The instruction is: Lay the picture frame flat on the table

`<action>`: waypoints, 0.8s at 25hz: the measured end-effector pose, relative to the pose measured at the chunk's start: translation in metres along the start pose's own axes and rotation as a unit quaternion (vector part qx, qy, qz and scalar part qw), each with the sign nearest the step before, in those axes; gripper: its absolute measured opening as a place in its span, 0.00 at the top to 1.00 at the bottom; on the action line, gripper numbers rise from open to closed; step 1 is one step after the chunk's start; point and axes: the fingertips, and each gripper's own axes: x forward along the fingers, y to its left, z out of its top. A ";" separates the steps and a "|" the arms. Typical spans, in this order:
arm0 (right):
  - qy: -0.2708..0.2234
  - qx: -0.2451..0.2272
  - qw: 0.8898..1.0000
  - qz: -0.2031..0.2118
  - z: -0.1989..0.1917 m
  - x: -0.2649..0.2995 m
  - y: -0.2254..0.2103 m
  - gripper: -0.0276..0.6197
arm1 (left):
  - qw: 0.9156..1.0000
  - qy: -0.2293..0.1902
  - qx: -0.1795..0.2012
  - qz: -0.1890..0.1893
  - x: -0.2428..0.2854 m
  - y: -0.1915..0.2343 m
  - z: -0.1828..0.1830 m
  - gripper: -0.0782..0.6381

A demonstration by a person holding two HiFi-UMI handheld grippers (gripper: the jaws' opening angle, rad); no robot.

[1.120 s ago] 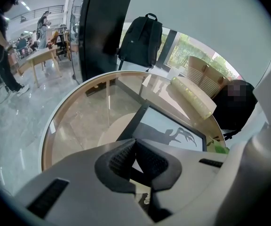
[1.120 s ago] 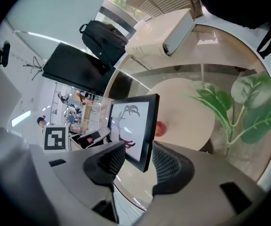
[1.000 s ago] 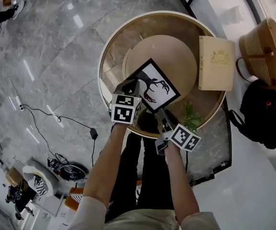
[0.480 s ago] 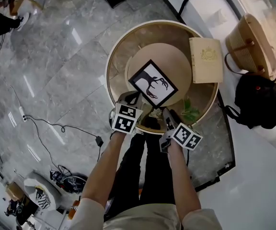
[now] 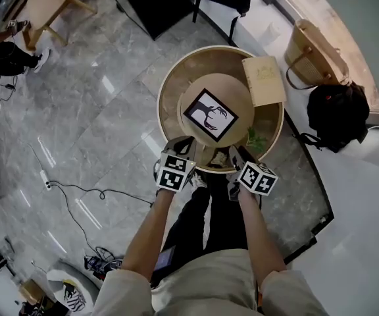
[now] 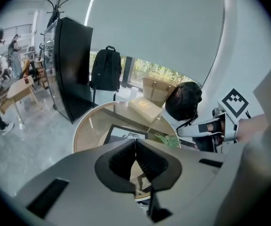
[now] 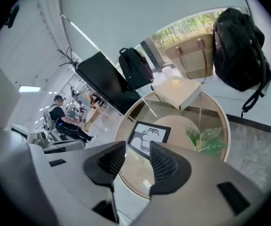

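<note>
Left gripper [image 5: 180, 146] hangs over the near edge of the round table [image 5: 164, 91]. Its own view is the only one that settles the jaws: pressed right together, nothing between them. The right gripper [image 5: 236, 155] is beside it at the same near edge. Its view shows the jaws [image 7: 138, 161] a moderate gap apart, with just table showing through, so that one's empty too.

The picture frame [image 5: 210, 114] lies flat on the raised wooden disc in the middle of the table, corners turned diagonal to the person, clear of both grippers. You only get that layout from the head view; both gripper views see the frame low and foreshortened past the jaw tips.

A cream book [image 5: 264, 79] sits at the far right edge, sticking out over the rim. A green leaf sprig [image 5: 255, 140] lies near the right edge, just beside the disc. The black backpack [image 5: 337, 114] and wicker bag [image 5: 314, 51] are off the table to the right. The right gripper view also catches a person [image 7: 65, 119] way back in the room, which the head view doesn't.
</note>
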 end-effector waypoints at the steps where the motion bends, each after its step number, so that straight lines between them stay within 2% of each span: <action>1: -0.007 -0.012 1.000 0.002 0.003 -0.011 0.009 0.69 | 1.000 -0.006 0.000 -0.002 -0.012 -0.006 0.004 0.86; 6: -0.044 -0.083 0.995 0.028 0.006 -0.068 0.074 0.69 | 0.999 -0.041 -0.010 -0.017 -0.080 -0.041 0.028 0.86; 12: -0.076 -0.171 0.981 0.053 0.019 -0.106 0.140 0.69 | 0.996 -0.069 0.047 -0.025 -0.122 -0.055 0.082 0.86; 17: -0.090 -0.167 0.980 0.056 0.015 -0.147 0.155 0.69 | 0.994 -0.096 0.048 -0.015 -0.162 -0.061 0.102 0.86; 20: -0.100 -0.161 0.980 0.068 0.021 -0.160 0.156 0.69 | 0.991 -0.131 0.008 0.014 -0.192 -0.049 0.115 0.86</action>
